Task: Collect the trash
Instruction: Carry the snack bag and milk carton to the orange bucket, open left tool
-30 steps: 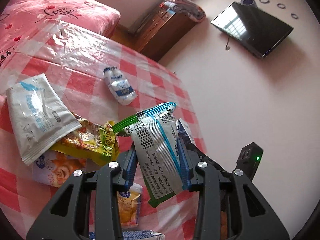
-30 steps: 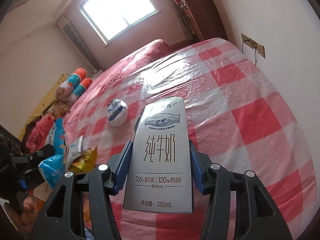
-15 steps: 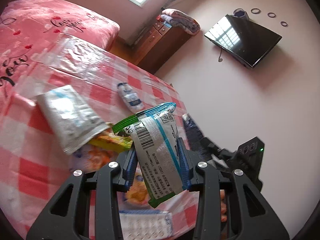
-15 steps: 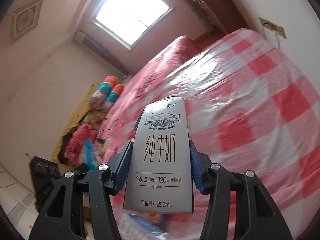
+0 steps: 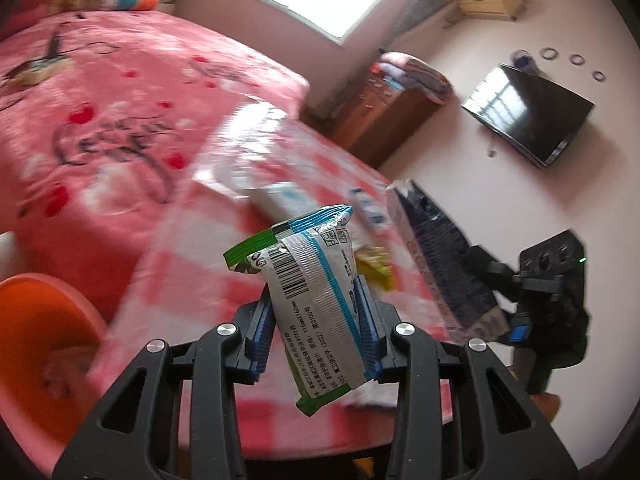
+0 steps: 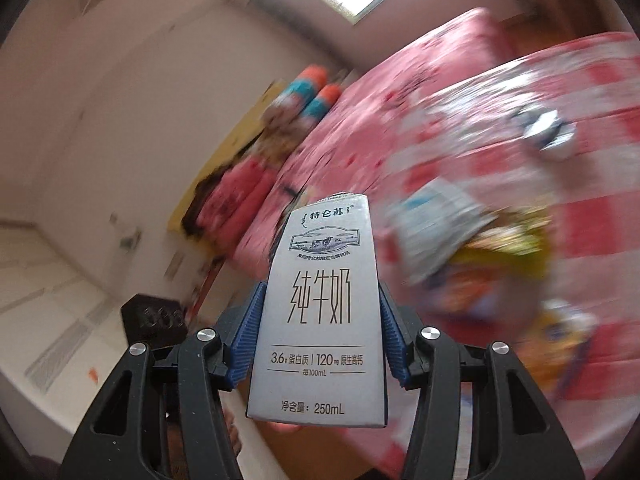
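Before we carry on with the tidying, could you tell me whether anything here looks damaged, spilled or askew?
Nothing spilled. The milk carton sits straight in the right gripper; the wet-wipe packet hangs crumpled and tilted in the left gripper. Remaining wrappers lie heaped on the checked tablecloth.

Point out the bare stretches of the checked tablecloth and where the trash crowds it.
In the left wrist view, the pink-and-white checked tablecloth lies bare between the orange plastic tub and the held silver-and-green wrapper. In the right wrist view, the blurred pile of yellow and white wrappers right of the grey milk carton crowds it.
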A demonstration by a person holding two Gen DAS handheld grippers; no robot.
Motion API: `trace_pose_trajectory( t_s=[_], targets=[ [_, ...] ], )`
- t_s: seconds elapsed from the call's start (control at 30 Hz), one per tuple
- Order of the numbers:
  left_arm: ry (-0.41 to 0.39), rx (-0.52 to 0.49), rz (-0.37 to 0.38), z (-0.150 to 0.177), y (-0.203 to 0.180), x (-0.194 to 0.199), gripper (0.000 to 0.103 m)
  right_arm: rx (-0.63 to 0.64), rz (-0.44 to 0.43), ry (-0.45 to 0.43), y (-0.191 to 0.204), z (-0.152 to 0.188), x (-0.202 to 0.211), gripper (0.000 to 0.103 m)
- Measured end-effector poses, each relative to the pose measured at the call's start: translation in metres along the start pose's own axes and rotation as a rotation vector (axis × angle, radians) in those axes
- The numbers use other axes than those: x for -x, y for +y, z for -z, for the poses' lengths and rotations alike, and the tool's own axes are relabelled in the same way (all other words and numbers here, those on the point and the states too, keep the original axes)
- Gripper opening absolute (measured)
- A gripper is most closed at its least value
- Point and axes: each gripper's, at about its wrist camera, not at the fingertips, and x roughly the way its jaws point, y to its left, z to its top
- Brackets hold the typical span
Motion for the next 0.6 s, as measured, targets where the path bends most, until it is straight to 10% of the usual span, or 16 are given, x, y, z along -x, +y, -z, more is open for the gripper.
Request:
trace_pose_trajectory(
  t_s=[0.5, 0.6],
  targets=[
    [-0.054, 0.200, -0.382, 0.043, 0.144, 0.073, 0.039, 0.213, -0.111, 0.329, 0.110, 0.066, -0.166, 0.058],
    [-0.046, 0.207, -0.474, 0.052, 0.160, 0.072, 0.043, 0.240, -0.063, 0.370, 0.108, 0.081, -0.188, 0.083]
  ],
)
